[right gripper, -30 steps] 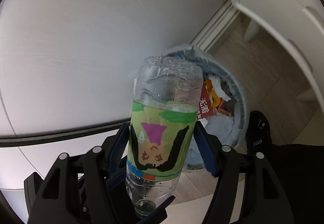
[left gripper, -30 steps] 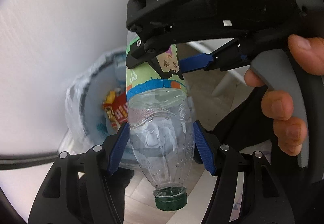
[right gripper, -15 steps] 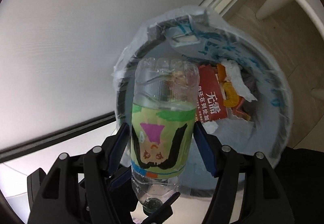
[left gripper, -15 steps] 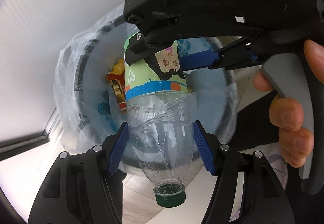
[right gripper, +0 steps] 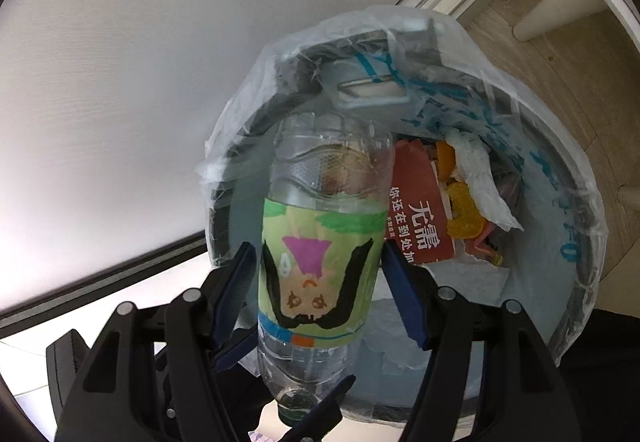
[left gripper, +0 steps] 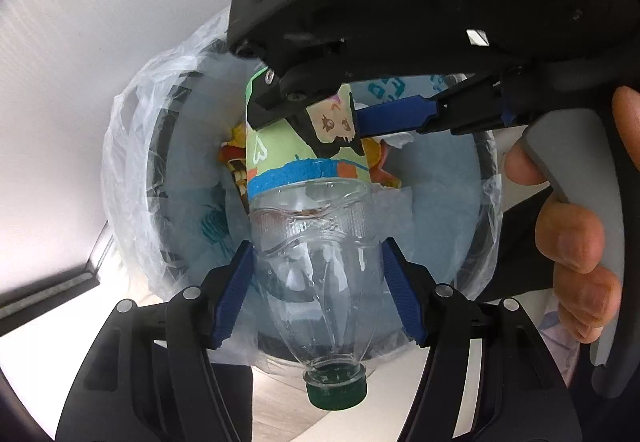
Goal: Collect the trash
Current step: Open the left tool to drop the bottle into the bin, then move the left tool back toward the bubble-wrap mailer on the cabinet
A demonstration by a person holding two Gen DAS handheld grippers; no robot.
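Bottle (right gripper: 320,262) disposal is the step in hand: both tongs clamp the clear plastic bottle, the right gripper (right gripper: 316,282) on its painted label, the left gripper (left gripper: 316,282) on the bare shoulder near the green cap (left gripper: 335,390). It hangs directly over the lined bin (right gripper: 576,178), whose red packet (right gripper: 420,214) and peels sit at about two o'clock of the bottle in the right wrist view. Next, I judge, both jaws must spread together so it drops cleanly inside.

White wall (right gripper: 160,62), wooden floor (right gripper: 552,54), white furniture leg (right gripper: 560,2).
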